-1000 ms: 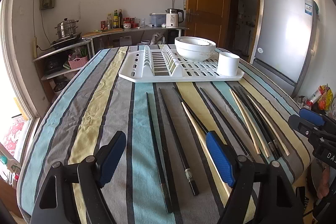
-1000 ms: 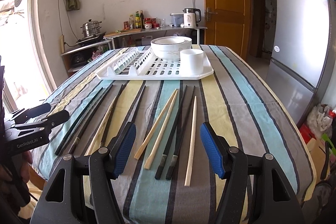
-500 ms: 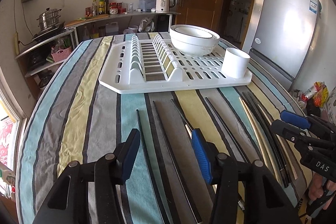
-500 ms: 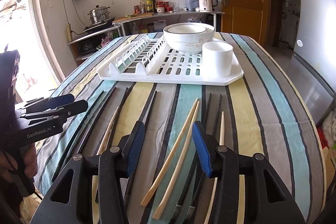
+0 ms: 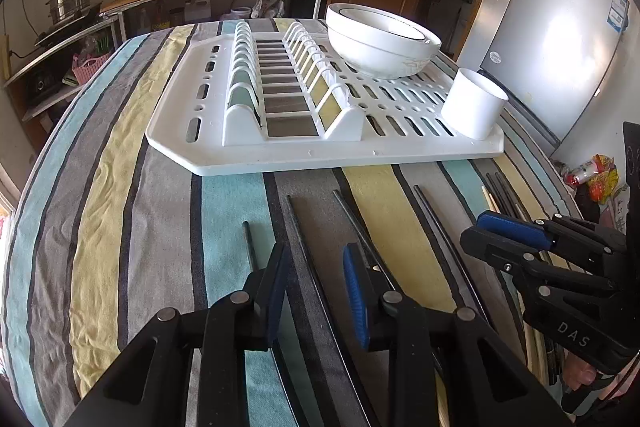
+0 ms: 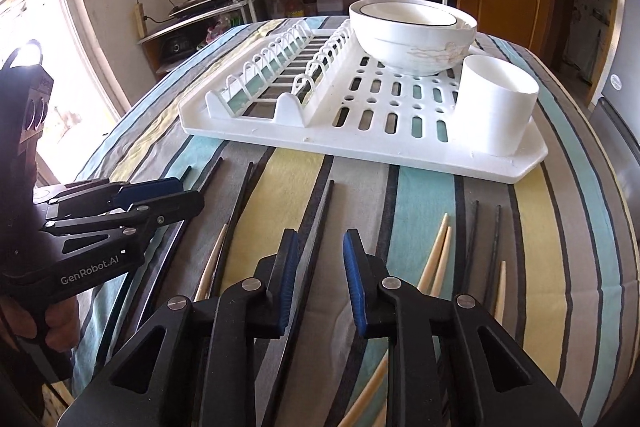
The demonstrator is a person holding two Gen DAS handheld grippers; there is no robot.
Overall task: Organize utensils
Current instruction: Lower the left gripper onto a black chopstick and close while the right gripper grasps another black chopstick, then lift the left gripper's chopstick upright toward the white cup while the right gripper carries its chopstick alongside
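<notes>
Black chopsticks (image 6: pixel 320 223) and pale wooden chopsticks (image 6: pixel 434 259) lie loose on the striped worktop, roughly parallel, tips toward the white drying rack (image 6: pixel 360 143). At the rack's near right corner stands an upright white cylindrical holder (image 6: pixel 496 111), seemingly empty, though its inside is hardly visible.

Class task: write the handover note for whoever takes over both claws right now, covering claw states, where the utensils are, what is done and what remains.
Left claw: open, empty, low over a black chopstick.
Right claw: open, empty, low over another black chopstick.
Chopsticks, black and pale wood, all lie loose on the striped tablecloth.
White cup stands empty beside the stacked bowls on the drying rack.
Done: nothing sorted.
Left: grasp chopsticks; the cup looks the likely place.
</notes>
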